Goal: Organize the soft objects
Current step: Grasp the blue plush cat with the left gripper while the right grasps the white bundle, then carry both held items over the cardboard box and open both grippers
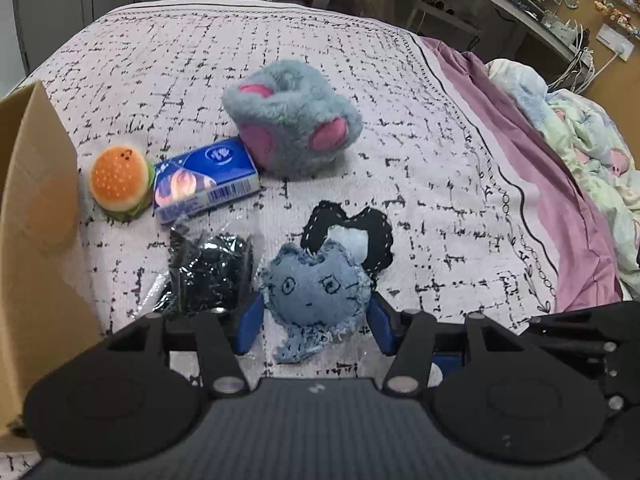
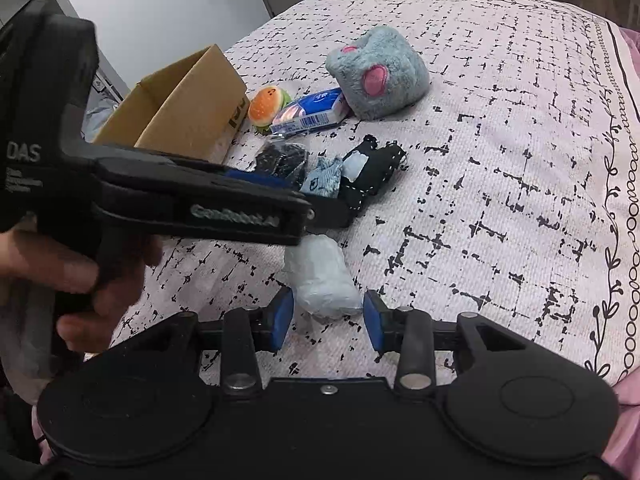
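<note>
Left hand-held gripper [image 1: 313, 326] released around upright-faced denim plush [image 1: 314, 290], right hand-held gripper [image 2: 327, 320] released around white bundle [image 2: 323, 276] lying lengthwise

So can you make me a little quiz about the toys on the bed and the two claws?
1. True or false: the burger toy is inside the cardboard box.
2. Which toy sits between the left claw fingers? A) grey plush cube B) denim cat doll C) tissue pack
3. Fill in: the right claw is open around a white ____.

Key: 1 false, it lies on the bed beside the box. 2 B, the denim cat doll. 3 wrapped bundle.
</note>
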`<state>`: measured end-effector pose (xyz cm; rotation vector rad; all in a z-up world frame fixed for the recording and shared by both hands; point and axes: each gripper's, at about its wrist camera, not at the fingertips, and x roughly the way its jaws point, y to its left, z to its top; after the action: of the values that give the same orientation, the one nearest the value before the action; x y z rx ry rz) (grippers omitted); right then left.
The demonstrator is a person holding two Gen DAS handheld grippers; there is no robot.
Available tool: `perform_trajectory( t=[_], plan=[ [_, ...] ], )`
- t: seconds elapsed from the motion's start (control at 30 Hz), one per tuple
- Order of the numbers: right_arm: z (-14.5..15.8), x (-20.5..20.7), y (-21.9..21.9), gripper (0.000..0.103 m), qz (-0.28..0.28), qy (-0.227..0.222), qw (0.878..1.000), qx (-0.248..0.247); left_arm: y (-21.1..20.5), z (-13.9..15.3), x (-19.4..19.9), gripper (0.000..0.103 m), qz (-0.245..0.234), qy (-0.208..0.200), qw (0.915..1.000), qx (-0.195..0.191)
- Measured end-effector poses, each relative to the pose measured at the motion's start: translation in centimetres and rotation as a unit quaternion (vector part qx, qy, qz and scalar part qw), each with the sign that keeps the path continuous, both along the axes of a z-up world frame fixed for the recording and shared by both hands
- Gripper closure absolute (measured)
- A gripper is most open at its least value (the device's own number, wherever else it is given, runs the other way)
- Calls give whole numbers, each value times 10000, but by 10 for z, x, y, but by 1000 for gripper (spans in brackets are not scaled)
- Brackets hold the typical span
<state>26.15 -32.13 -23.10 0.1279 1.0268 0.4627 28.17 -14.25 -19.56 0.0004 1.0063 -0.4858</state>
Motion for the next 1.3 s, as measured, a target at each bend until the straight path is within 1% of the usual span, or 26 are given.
perform_trajectory(
  t=[0.13, 0.3, 0.43, 0.7, 0.87, 1.03, 1.3],
  plan=[
    [-1, 1, 4, 64, 11, -43, 10000, -40, 1, -3, 0, 56, 173, 24, 9998, -69],
    [2, -2, 2, 65, -105, -112, 9999, -12, 5, 3, -7, 68, 205, -123, 9996, -176],
    [7, -9, -2, 65, -84, -224, 9997, 21, 7, 6, -11, 73, 219, -218, 9993, -201],
    [11, -16, -5, 65, -199, -309, 9993, -92, 14, 14, -15, 85, 374, -400, 9979, -350],
    [16, -17, -5, 65, -254, -394, 9989, -77, 20, 18, -18, 90, 435, -486, 9969, -438],
    [21, -17, -5, 65, -350, -443, 9983, -117, 29, 24, -23, 91, 462, -607, 9956, -536],
    [44, -16, 3, 65, -318, -818, 9959, -198, 49, 57, -38, 91, 565, -1106, 9900, -675]
  ],
)
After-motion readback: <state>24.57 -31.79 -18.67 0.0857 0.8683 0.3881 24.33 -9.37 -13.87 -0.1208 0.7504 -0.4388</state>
